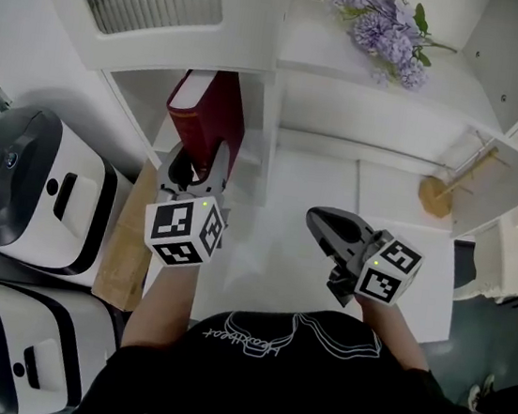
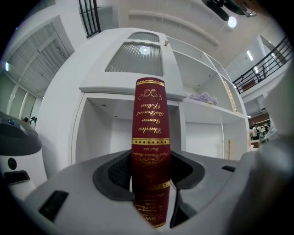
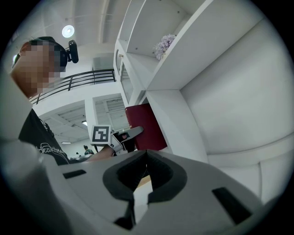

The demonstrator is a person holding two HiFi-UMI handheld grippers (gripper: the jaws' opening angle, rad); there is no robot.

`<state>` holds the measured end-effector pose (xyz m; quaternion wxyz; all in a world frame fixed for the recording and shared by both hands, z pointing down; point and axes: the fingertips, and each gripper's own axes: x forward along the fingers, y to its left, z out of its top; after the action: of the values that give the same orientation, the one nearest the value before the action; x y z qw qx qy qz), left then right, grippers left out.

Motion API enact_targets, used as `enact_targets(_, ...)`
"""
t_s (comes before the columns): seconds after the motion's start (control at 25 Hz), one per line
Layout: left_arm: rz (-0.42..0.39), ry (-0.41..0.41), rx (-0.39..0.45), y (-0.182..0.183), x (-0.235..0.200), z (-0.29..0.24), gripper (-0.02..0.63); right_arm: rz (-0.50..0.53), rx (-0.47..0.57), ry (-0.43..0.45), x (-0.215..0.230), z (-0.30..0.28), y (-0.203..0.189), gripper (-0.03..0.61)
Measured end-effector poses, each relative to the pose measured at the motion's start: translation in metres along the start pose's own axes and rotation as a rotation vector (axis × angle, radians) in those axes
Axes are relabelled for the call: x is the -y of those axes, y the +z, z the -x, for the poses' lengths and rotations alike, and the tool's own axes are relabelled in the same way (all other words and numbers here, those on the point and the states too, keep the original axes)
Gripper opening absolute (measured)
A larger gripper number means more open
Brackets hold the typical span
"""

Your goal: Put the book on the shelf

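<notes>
A red book (image 1: 207, 114) is pinched by the left gripper (image 1: 200, 167). In the left gripper view, the book (image 2: 150, 137) is held upright with its gold-lettered spine toward the camera, and both pads are pressed against its covers low down. The book is held at the mouth of the lower left compartment of the white shelf (image 1: 348, 104), just beside the divider on its right. Whether its lower edge rests on the shelf floor cannot be told.

The right gripper (image 1: 325, 224) is held low over the white table (image 1: 300, 183), well apart from the book. In its own view the right gripper's (image 3: 147, 158) jaws are seen pressed together at the tips with nothing between them.

Purple flowers (image 1: 387, 24) are seen on an upper shelf. White machines (image 1: 34, 191) are seen at the left.
</notes>
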<state>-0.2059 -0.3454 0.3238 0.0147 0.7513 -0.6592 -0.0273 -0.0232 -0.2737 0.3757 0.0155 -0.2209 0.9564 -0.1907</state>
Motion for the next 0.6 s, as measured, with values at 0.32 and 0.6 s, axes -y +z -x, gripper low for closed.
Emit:
enact_targets(0.32, -0.006, 0.015, -0.011, -0.005, -0.002, -0.023, 0.210, -0.010, -0.008, -0.020, 0.006, 0.002, -0.005, 0.006)
enact_targets(0.6, 0.001, 0.024, -0.011, -0.007, -0.008, -0.043, 0.210, -0.021, -0.017, -0.045, 0.012, 0.006, -0.010, 0.006)
